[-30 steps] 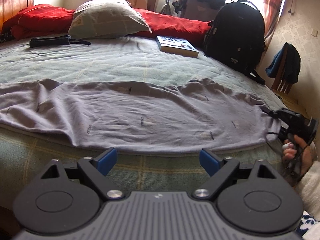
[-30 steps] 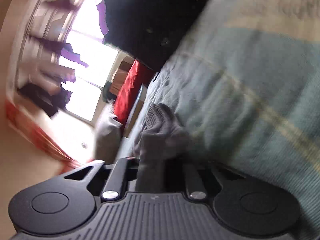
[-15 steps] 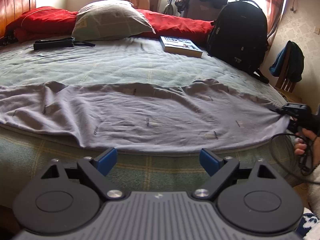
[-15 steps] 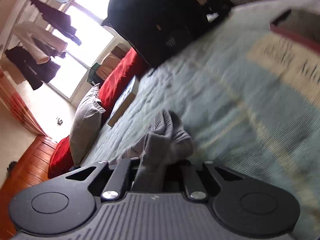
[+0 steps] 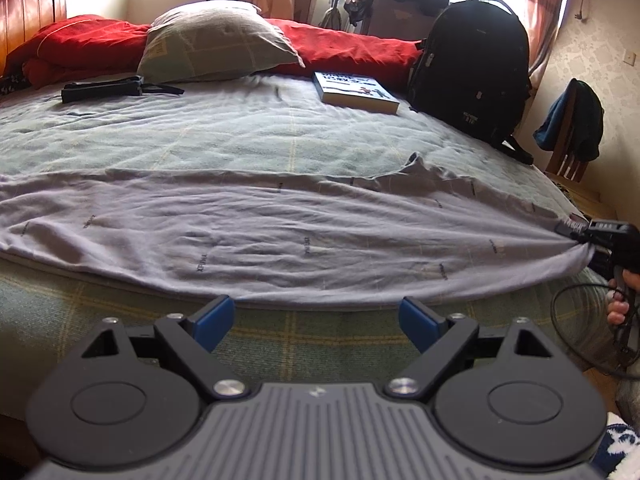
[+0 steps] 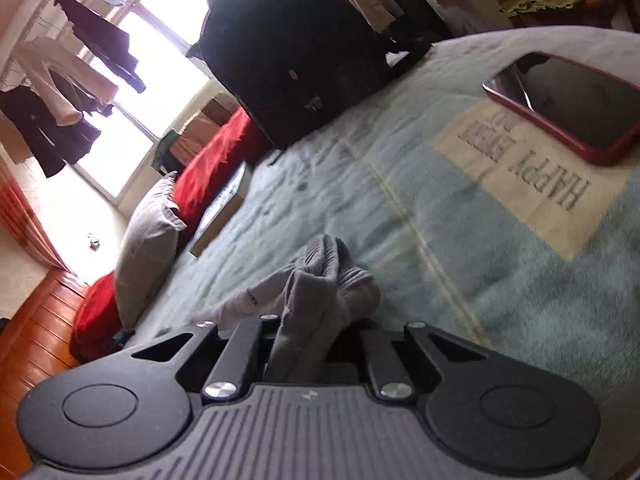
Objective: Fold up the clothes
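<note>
The grey garment (image 5: 280, 236) lies spread unfolded across the bed (image 5: 260, 136); the right hand-held gripper (image 5: 588, 240), at 3 o'clock, pinches its corner, while the left hand-held gripper (image 5: 316, 318) gapes wide, empty.

Grey garment (image 5: 248, 236) with small dark lettering, spread wrinkled across bed's near edge, right end bunched, apparently ribbed

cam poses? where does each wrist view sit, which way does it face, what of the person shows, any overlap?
Left wrist: behind the open left gripper, facing across the bed at the spread grey shirt; the person's fingers show on the right gripper.
Right wrist: rolled, behind the right gripper shut on bunched shirt cloth; no hand shows.
Shared: shirt, black backpack, grey pillow.
</note>
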`<state>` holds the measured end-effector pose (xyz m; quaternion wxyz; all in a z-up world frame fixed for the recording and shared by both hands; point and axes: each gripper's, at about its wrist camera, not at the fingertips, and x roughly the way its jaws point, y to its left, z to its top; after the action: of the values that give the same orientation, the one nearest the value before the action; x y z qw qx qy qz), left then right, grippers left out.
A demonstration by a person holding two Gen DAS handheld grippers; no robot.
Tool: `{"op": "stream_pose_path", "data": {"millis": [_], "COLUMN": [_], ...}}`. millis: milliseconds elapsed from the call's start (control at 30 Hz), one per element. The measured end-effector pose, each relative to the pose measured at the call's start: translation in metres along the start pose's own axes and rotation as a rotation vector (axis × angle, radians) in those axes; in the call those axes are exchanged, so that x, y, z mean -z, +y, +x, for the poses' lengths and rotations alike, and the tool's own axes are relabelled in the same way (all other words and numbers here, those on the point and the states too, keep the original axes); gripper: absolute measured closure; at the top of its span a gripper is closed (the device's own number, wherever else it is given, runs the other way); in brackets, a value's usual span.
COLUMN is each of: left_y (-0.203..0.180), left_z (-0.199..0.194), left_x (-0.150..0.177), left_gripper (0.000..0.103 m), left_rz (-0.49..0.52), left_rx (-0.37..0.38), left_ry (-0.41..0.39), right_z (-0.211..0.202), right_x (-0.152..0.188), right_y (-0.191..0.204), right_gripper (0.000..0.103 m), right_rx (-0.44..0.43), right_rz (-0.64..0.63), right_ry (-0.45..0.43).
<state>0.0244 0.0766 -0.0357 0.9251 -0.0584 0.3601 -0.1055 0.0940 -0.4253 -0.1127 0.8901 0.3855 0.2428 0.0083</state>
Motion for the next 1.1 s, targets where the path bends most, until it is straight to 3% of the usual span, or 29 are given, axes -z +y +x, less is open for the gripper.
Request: {"op": "stream_pose_path", "data": {"millis": [133, 200, 333, 500, 567, 667, 733, 800, 967, 1033, 1067, 1100], "left_y": [0.001, 0.002, 0.001, 0.0, -0.001, -0.004, -0.008, -0.013, -0.02, -0.021, -0.021, -0.021], "left_z": [-0.001, -0.001, 0.001, 0.004, 0.005, 0.01, 0.014, 0.016, 0.013, 0.013, 0.013, 0.013], "left_x": [0.0, -0.001, -0.003, -0.006, -0.007, -0.008, -0.008, -0.008, -0.008, -0.008, -0.008, -0.008], "left_gripper": [0.014, 0.014, 0.014, 0.014, 0.014, 0.014, 0.014, 0.014, 0.013, 0.013, 0.013, 0.013], "left_rz": [0.004, -0.001, 0.009, 0.027, 0.03, 0.034, 0.045, 0.059, 0.073, 0.077, 0.079, 0.08], "left_rx": [-0.005, -0.008, -0.011, -0.015, -0.015, -0.018, -0.017, -0.017, -0.014, -0.026, -0.033, -0.038], "left_ry": [0.001, 0.0, 0.008, 0.017, 0.019, 0.031, 0.042, 0.048, 0.049, 0.055, 0.057, 0.059], "right_z": [-0.001, -0.005, -0.02, -0.019, -0.023, -0.045, -0.051, -0.028, 0.029, 0.059, 0.063, 0.067], "right_x": [-0.002, -0.006, -0.012, -0.031, -0.038, -0.052, -0.061, -0.064, -0.07, -0.063, -0.059, -0.056], "right_y": [0.0, -0.002, -0.01, 0.005, 0.005, -0.005, -0.011, -0.005, 0.012, 0.019, 0.024, 0.029], "right_gripper": [0.089, 0.066, 0.051, 0.012, 0.012, 0.012, 0.013, 0.028, 0.031, 0.036, 0.042, 0.056], "right_rx": [-0.005, 0.03, 0.08, 0.177, 0.224, 0.214, 0.14, 0.105, 0.018, 0.045, 0.043, 0.041], "right_rz": [-0.001, 0.002, -0.001, -0.112, -0.131, -0.09, -0.065, -0.119, -0.253, -0.333, -0.372, -0.412], "right_ry": [0.01, 0.012, -0.006, 0.107, 0.127, 0.055, -0.007, 0.043, 0.169, 0.248, 0.254, 0.261]}}
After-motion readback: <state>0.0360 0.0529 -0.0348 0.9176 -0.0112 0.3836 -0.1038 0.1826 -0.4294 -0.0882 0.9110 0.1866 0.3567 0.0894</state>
